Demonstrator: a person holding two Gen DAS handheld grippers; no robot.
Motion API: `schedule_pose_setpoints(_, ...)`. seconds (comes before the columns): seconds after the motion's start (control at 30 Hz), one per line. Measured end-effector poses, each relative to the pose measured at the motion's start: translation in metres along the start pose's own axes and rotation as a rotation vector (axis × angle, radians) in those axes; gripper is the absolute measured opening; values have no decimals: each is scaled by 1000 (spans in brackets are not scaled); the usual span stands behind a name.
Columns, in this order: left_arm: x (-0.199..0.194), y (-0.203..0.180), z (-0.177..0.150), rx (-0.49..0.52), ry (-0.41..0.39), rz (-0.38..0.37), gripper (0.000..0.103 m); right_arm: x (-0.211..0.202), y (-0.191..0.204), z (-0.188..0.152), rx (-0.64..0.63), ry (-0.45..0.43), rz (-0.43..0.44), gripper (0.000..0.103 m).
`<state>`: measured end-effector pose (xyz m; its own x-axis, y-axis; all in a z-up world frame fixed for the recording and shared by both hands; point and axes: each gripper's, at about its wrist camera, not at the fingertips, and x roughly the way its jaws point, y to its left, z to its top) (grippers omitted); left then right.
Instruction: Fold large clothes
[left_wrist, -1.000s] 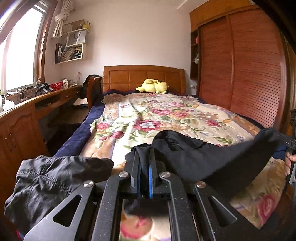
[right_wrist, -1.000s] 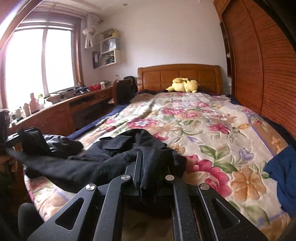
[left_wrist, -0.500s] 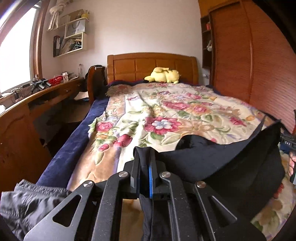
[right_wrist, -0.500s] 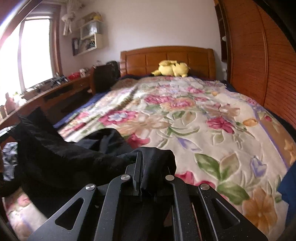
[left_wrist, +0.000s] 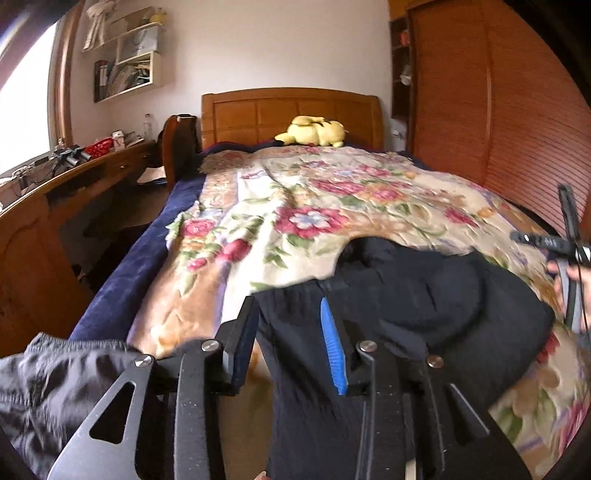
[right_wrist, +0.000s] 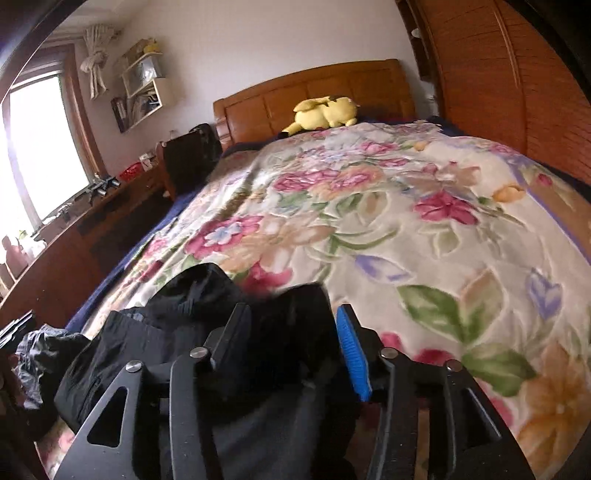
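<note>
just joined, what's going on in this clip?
A person with a handheld gripper in each hand is folding a black garment on the floral blanket of a bed. Both the left gripper and the right gripper have just been opening; the black cloth lies between the parted fingers of each, no longer pinched, so the garment now rests on the blanket near the foot of the bed. A grey garment lies bunched at the left edge, apparently waiting its turn.

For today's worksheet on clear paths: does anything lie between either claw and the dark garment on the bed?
Nothing visible does. The dark garment already lies between the open jaws of the left claw and of the right claw, which have just been opening. The grey garment lies apart, off to the left.
</note>
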<state>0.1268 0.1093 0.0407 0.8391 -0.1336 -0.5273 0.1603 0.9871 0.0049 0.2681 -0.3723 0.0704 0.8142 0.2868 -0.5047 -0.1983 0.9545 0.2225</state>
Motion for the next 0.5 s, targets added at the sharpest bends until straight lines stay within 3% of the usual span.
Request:
schedule_pose_setpoints(0.2, -15, -15, -41, 12, 31, -35, 37, -21, 4, -32, -88, 66, -66, 53)
schedule_pose_setpoints(0.3, -12, -22, -62, 24, 63, -33, 37, -24, 9, -42, -106, 108, -59, 55)
schedule_pose_setpoints(0.5, 6, -24, -86, 18, 139, -33, 37, -1, 17, -53, -129, 169, -66, 56)
